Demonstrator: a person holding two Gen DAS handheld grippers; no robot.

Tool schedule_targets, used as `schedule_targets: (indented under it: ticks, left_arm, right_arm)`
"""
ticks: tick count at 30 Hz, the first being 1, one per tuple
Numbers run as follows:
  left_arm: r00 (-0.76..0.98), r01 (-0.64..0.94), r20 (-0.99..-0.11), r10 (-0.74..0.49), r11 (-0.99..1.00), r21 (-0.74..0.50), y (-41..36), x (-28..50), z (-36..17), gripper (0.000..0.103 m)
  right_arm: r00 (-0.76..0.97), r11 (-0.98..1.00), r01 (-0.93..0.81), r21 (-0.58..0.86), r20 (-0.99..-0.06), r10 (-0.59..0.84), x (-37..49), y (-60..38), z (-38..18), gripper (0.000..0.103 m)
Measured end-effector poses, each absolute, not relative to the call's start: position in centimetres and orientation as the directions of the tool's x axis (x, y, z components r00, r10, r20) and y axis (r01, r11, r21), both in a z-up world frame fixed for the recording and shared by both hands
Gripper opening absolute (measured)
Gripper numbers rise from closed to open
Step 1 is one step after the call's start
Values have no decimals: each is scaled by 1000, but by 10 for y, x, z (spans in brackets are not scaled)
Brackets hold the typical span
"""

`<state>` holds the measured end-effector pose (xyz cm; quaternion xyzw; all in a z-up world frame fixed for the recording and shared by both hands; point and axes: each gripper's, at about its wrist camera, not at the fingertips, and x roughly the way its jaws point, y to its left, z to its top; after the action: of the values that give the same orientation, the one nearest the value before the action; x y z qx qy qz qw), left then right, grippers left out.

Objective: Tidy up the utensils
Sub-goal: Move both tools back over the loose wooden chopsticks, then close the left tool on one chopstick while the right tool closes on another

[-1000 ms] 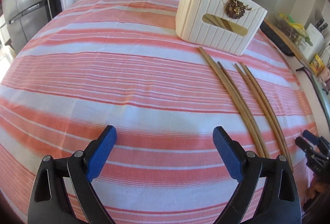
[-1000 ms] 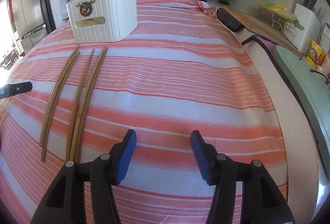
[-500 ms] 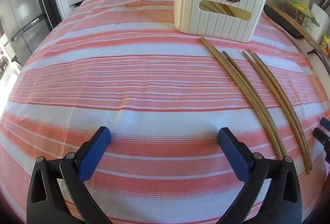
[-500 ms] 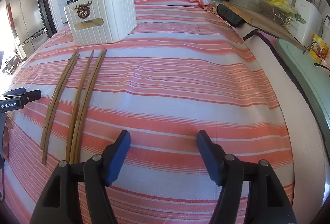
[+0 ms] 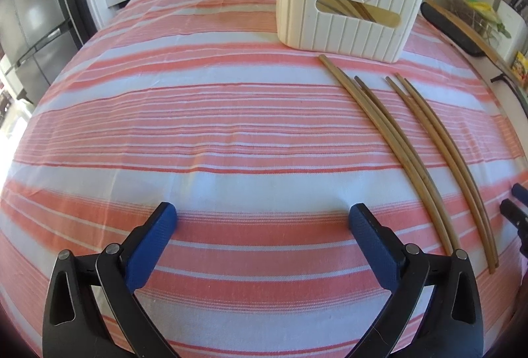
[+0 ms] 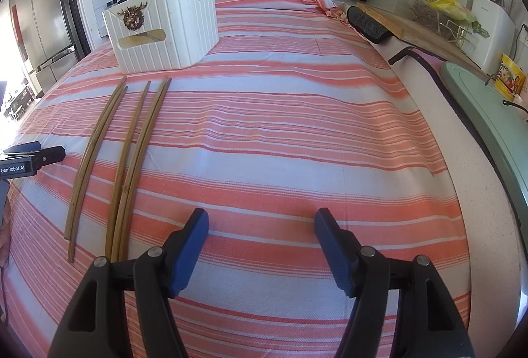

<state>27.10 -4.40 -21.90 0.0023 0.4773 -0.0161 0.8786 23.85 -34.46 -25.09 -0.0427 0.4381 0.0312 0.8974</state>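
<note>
Lying close together near desk far edge, chopsticks (image 5: 406,153) risk double pick-up or rolling; left gripper (image 5: 262,219) wide, right gripper (image 6: 260,222) half-wide, both empty.

So the whole surface is covered by an orange-and-white striped tablecloth (image 6: 297,133), a bit wrinkled in spots. Sitting on it at the far left is a white ribbed utensil box (image 6: 171,31) with a gold deer-head badge on its front and a slot cut under it. Right in front of the box, wooden chopsticks (image 6: 132,160) lie flat on the cloth in two loose bunches, running from near the box toward the near edge.
</note>
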Motion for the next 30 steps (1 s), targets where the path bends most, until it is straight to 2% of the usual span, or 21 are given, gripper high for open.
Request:
schedule_targets:
  ticks: [12, 15, 19, 21, 25, 30]
  left_arm:
    - [562, 10, -826, -32, 999, -31, -42, 267, -218, 103]
    - [559, -40, -826, -71, 993, -112, -41, 266, -213, 103]
    - [562, -14, -811, -162, 979, -205, -62, 268, -208, 103]
    - [555, -7, -818, -150, 983, -184, -78, 273, -210, 103]
    - [567, 10, -821, -58, 998, -64, -105, 278, -213, 103]
    - [570, -17, -820, -53, 997, -76, -99, 278, -213, 103]
  right_arm:
    - [614, 994, -93, -49, -789, 19, 238, -345, -251, 68]
    - [614, 994, -93, -50, -789, 18, 238, -344, -251, 69]
    - [614, 994, -93, -49, -789, 18, 238, -345, -251, 69]
    - [614, 994, -93, -49, -789, 19, 238, -345, -251, 69]
    - [614, 994, -93, -49, -789, 18, 238, -345, -251, 69]
    - [614, 994, -93, -48, -789, 19, 238, -344, -251, 69]
